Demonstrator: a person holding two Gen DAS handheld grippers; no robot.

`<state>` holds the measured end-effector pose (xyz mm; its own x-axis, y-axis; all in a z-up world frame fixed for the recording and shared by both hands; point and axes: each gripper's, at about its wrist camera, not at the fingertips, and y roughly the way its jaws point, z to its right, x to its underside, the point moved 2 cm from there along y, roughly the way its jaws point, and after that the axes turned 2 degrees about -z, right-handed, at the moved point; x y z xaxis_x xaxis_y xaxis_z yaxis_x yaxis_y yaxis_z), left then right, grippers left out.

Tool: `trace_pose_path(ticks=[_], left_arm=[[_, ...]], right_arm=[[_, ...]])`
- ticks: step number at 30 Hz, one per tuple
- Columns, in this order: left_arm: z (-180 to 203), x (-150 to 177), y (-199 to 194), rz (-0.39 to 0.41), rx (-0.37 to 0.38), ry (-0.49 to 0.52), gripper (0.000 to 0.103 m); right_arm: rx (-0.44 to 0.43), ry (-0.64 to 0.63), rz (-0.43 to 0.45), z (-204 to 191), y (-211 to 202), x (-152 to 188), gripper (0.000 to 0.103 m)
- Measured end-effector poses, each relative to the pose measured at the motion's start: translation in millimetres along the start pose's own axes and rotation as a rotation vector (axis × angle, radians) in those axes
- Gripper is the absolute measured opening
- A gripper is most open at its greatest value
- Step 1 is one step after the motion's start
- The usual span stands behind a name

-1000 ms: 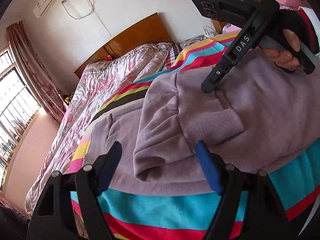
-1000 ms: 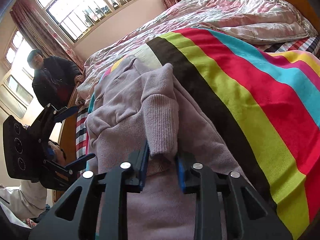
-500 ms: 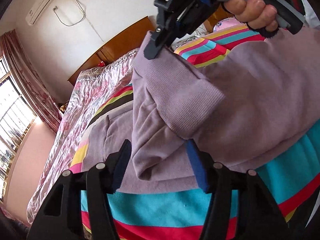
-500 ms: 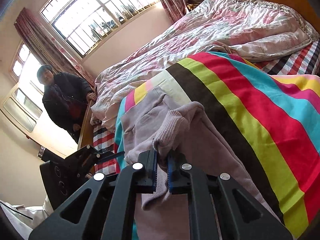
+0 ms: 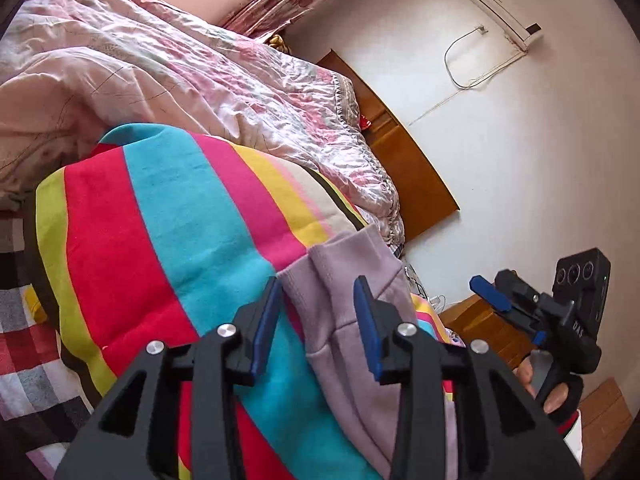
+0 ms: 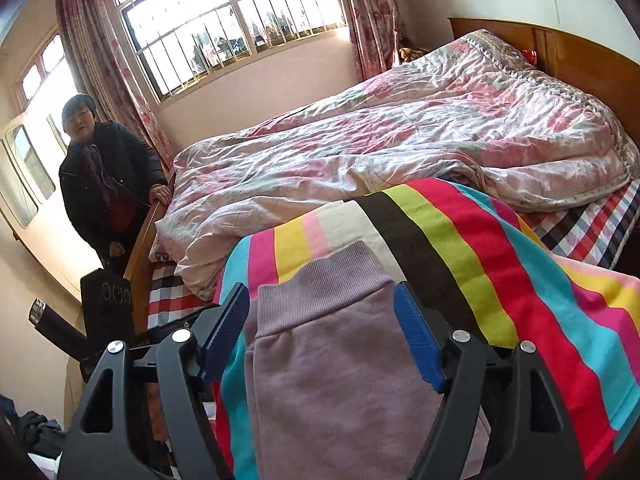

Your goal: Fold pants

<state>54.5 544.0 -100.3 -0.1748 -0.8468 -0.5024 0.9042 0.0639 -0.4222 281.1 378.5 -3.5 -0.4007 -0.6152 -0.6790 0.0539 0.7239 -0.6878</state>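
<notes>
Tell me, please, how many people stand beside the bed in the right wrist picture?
1. One person in a dark jacket stands at the left, by the bed's wooden footboard, below the window. Others may be hidden outside the view.

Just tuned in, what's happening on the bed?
A person is folding lilac pants on a striped blanket, a gripper in each hand. The right gripper has just opened and its jaws stand clear of the ribbed cuff. The left gripper has been closing around a fold, pads not yet pressing it.
</notes>
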Motion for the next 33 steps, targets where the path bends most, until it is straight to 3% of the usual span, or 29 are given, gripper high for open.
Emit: trace_pose_path(ticks=[3, 6, 8, 11, 16, 19, 25, 31, 33], left_arm=[[12.3, 15.3, -13.2, -0.006, 0.063, 0.019, 0.052], [28.4, 24.8, -3.6, -0.036, 0.072, 0.077, 0.05], [35.5, 28.2, 7.9, -0.06, 0.056, 0.101, 0.045], [44.0, 34.0, 12.7, -0.068, 0.015, 0.146, 0.039], [47.2, 39.5, 14.5, -0.087, -0.005, 0.17, 0.039], [44.4, 38.9, 19.0, -0.101, 0.001, 0.162, 0.042], [42.1, 43.9, 12.3, -0.097, 0.004, 0.137, 0.056], [47.0, 44.3, 10.9, -0.093, 0.025, 0.143, 0.057], [48.8, 45.8, 14.4, -0.099, 0.034, 0.145, 0.057]], right_arm=[[0.01, -0.076, -0.009, -12.3, -17.4, 47.2, 0.055], [-0.014, -0.176, -0.093, -46.3, -6.8, 83.5, 0.045], [-0.012, -0.236, -0.137, -65.3, 4.5, 100.5, 0.031], [-0.002, -0.266, -0.169, -77.0, 11.5, 120.7, 0.03], [0.138, -0.37, -0.201, -82.2, 12.6, 143.3, 0.029], [0.188, -0.407, -0.22, -82.6, 16.5, 154.7, 0.029], [0.259, -0.469, -0.22, -94.4, 16.6, 171.1, 0.029], [0.34, -0.531, -0.198, -94.1, 10.3, 187.0, 0.028], [0.369, -0.556, -0.174, -94.3, 8.6, 188.6, 0.022]])
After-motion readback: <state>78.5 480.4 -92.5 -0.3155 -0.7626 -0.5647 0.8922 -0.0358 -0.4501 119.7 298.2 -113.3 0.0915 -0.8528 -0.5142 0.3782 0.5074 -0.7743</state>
